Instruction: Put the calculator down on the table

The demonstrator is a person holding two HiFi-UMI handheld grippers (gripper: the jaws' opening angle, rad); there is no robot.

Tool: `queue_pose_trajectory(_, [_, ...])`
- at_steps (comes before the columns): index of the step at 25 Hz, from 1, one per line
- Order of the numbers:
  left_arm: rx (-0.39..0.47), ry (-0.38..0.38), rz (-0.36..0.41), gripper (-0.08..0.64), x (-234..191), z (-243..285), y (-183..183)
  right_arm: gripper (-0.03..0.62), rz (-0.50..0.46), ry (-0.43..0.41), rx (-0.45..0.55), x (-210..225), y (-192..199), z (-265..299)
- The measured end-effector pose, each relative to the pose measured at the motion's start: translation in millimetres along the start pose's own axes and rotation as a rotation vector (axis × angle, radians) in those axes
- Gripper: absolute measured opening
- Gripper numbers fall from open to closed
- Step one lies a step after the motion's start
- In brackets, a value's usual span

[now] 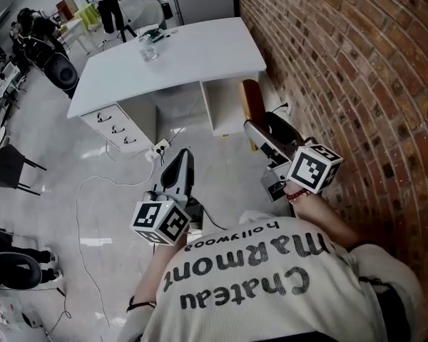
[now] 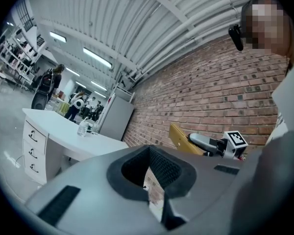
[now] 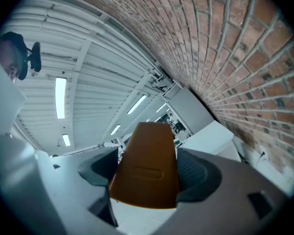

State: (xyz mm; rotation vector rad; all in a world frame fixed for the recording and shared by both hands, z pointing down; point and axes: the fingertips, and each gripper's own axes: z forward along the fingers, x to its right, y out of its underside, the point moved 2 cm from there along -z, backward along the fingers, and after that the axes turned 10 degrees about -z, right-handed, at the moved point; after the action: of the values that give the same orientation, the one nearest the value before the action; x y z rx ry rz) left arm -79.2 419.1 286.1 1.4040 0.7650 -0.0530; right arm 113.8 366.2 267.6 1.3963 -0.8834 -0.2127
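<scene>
The calculator [image 1: 254,103] shows its flat orange-brown back and sticks up from my right gripper [image 1: 262,135], which is shut on its lower end. In the right gripper view the calculator [image 3: 148,153] fills the gap between the grey jaws and points at the ceiling. The left gripper view shows the same calculator [image 2: 179,138] in front of the brick wall. My left gripper [image 1: 180,164] hangs over the floor with its jaws together and nothing in them. The white table [image 1: 192,59] stands ahead, well beyond both grippers.
A glass jar [image 1: 149,50] and small items sit near the table's far edge. White drawers [image 1: 118,127] are under the table's left side. A brick wall [image 1: 357,63] runs along the right. A cable [image 1: 82,205] lies on the floor, with black chairs [image 1: 11,166] at left.
</scene>
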Motion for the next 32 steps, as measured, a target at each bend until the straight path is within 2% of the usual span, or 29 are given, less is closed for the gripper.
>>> queue_pose_trajectory(5, [-0.012,-0.009,-0.018,0.000,-10,24,3,0.382,0.002,0.007,-0.031,21,0,16])
queue_pose_trajectory(9, [0.001,-0.023,-0.029,0.000,-27,62,-2,0.382,0.028,-0.001,-0.052,54,-2,49])
queue_pose_trajectory(24, [0.057,-0.104,-0.020,0.000,-68,221,-22,0.382,0.014,-0.099,-0.068,180,-57,168])
queue_pose_trajectory(32, [0.073,-0.132,-0.038,0.000,-81,281,-10,0.382,0.021,-0.129,-0.094,235,-63,202])
